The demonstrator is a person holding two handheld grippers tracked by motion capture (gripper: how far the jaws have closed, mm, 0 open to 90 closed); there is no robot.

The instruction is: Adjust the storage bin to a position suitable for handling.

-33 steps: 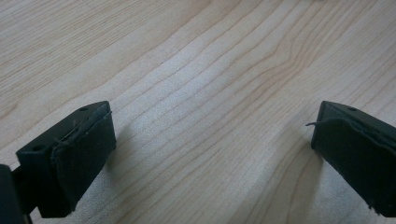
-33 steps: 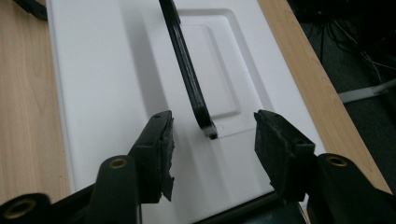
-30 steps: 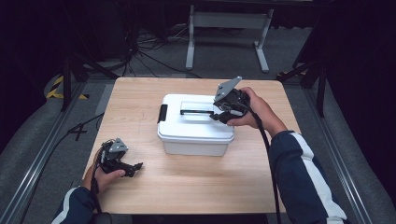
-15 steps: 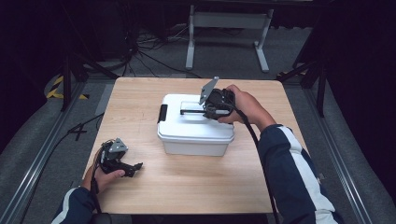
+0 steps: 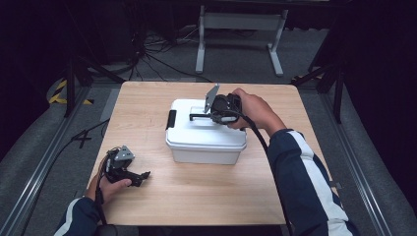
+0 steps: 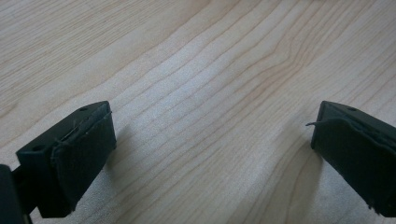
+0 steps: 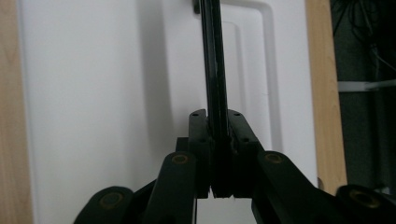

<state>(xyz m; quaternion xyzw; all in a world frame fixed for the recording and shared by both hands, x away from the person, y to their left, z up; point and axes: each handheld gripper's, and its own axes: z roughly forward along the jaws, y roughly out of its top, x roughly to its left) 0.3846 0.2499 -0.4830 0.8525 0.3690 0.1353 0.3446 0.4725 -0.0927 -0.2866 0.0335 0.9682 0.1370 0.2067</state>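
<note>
The white rectangular plastic storage box (image 5: 206, 142) with a smooth, rounded-cornered lid sits near the middle of the pale, fine-grained wooden table (image 5: 196, 196), slightly toward its far side. We see a black latch (image 5: 170, 119) on its left end and a slim black carrying handle (image 5: 199, 117) lying along the top of the lid. Our right gripper (image 5: 212, 116), a black device with a grey three-cornered plate on top, lies over the lid, and its jaws are pressed together on that black handle; in the right gripper view the handle (image 7: 214, 70) runs as a thin dark bar straight up from between the two closed jaw pads (image 7: 198, 135), with the lid's shallow moulded recess (image 7: 261, 70) beside it. A black cable trails from this gripper along the dark sleeve with white stripes (image 5: 305, 182).

Our left gripper (image 5: 140, 177) rests low on the near left part of the table, well apart from the box. Its blunt, matt black jaws stand wide apart over bare wood, holding nothing.
</note>
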